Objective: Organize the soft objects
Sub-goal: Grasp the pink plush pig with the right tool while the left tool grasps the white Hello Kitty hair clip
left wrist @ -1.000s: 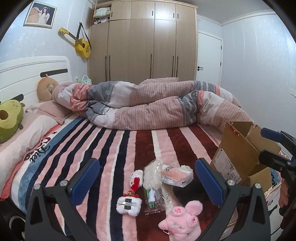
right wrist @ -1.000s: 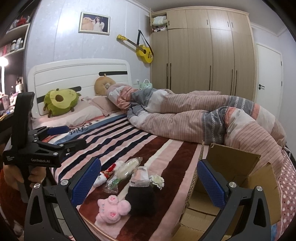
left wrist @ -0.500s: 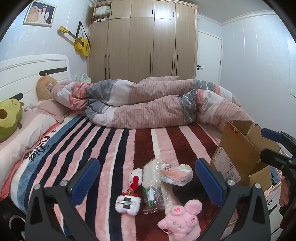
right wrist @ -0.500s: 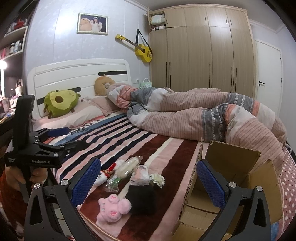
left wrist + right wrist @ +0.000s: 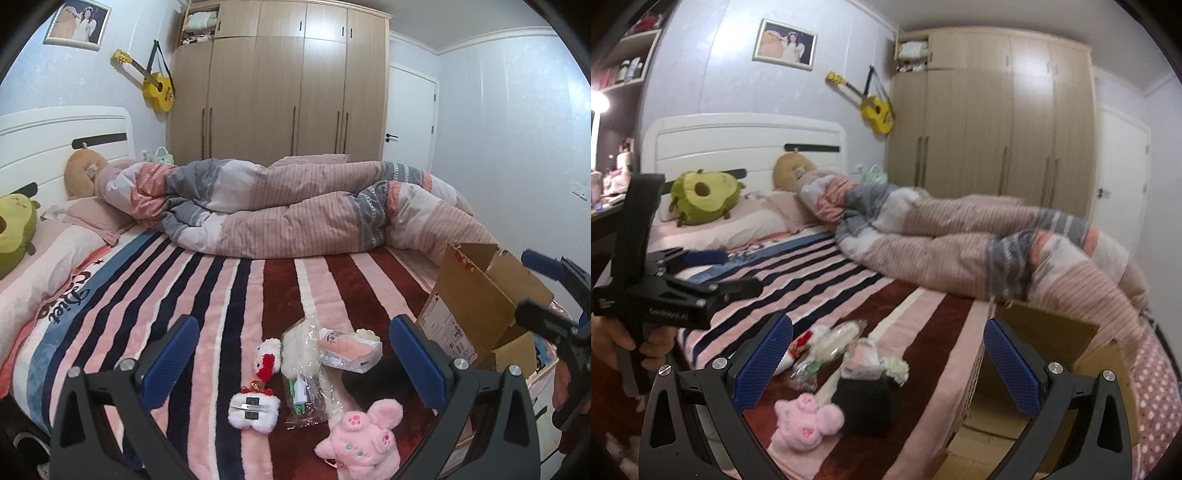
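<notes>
Cardboard box stands open at the bed's edge, with no toy visible inside, so sorting seems barely begun. Everything soft lies clustered on the striped fleece blanket: a fuzzy pink plush, a white plush, a red-and-white toy, a crinkly plastic bag, a wrapped pink packet and a dark cloth. Left gripper and right gripper hover with jaws spread wide, holding nothing.

Pink plush, striped blanket
</notes>
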A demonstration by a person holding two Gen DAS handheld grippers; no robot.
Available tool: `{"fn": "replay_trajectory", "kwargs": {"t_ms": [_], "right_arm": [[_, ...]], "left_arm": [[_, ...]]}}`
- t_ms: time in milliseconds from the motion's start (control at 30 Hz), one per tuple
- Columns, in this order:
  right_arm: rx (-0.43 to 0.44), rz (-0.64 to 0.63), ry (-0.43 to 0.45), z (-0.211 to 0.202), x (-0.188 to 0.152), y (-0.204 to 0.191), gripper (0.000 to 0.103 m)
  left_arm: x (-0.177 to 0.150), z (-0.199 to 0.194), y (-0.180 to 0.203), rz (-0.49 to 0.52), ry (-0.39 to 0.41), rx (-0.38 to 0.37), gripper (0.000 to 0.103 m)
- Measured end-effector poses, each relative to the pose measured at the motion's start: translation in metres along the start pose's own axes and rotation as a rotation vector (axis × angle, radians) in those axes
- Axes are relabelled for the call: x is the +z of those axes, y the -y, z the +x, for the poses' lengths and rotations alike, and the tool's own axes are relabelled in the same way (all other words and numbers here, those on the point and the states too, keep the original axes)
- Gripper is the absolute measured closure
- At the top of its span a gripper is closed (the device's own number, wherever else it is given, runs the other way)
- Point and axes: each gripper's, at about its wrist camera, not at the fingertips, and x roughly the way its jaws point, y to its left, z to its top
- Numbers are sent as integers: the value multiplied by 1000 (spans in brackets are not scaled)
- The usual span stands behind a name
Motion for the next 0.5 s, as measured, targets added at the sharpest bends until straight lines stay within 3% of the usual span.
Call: {"fn": "replay_trajectory", "kwargs": {"t_ms": [167, 200, 267, 400, 500], "right_arm": [[92, -17, -23, 10, 8, -26, 2], [97, -36, -31, 14, 6, -34, 5], [140, -67, -46, 23, 0, -50, 25], [247, -71, -145, 51, -32, -78, 27], [257, -57, -228, 71, -60, -88, 27]], "left_arm": [[-3, 2, -20, -5, 5, -14, 0], [-4, 2, -24, -2, 2, -9, 0], [-8, 6, -32, 8, -11, 7, 0], [-18, 17, -47, 24, -41, 33, 0], [-30, 30, -56, 40, -71, 64, 0]]}}
